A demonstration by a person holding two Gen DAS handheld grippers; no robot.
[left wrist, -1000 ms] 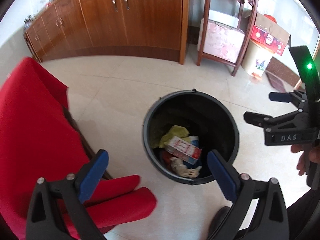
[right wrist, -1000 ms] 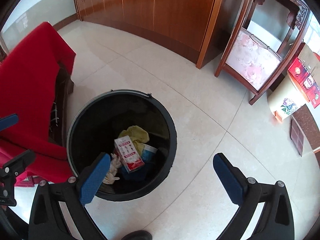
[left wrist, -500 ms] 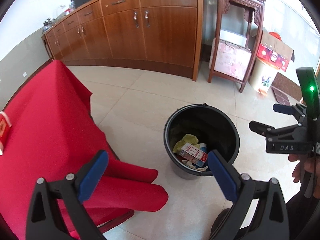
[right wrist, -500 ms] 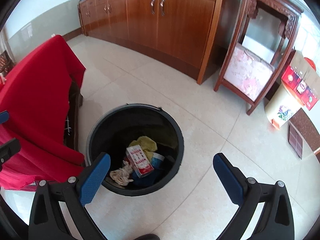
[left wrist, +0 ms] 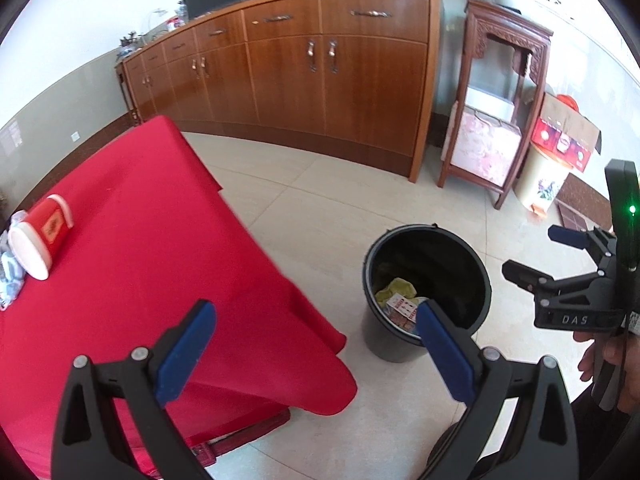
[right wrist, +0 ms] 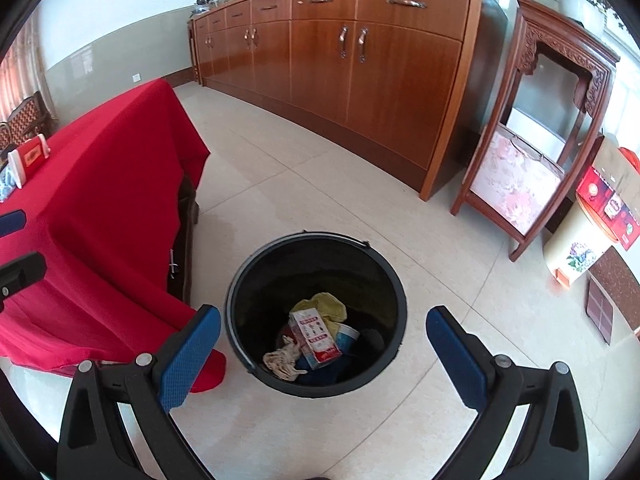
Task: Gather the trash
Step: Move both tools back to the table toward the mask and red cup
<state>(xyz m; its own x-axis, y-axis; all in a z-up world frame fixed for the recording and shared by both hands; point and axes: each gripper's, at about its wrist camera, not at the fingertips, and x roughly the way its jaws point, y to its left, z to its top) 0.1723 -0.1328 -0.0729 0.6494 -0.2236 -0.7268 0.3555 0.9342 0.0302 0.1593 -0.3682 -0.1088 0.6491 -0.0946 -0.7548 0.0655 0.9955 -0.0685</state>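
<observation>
We are looking down into the black bin [right wrist: 316, 314] at the lower centre of the right wrist view, standing on the tiled floor [right wrist: 440, 272]. Inside it a red-and-white carton [right wrist: 314, 338], a yellow rag [right wrist: 324, 306] and a crumpled tissue [right wrist: 280, 362] are lying together. Both sets of tongs are gaping wide and carrying nothing: the right tongs [right wrist: 322, 356] are hanging over the bin, the left tongs [left wrist: 314, 354] are framing the corner of the red-draped surface [left wrist: 132, 248], just left of the bin.

More trash seems to be waiting on that surface. At the far left of the left wrist view a red-and-white canister [left wrist: 38, 236] is lying on its side beside something pale blue [left wrist: 10, 276], too blurred to name. To do this step well, we are wanting to swing one pair low over the cloth, keep it spread, and close only once the piece is sitting squarely between the pads, without bunching the fabric.

Compared with a second ago, both cameras are sitting higher and further back: the bin is looking smaller, the wooden cabinets [left wrist: 312, 76] are showing in full, and the canister has come into view.
</observation>
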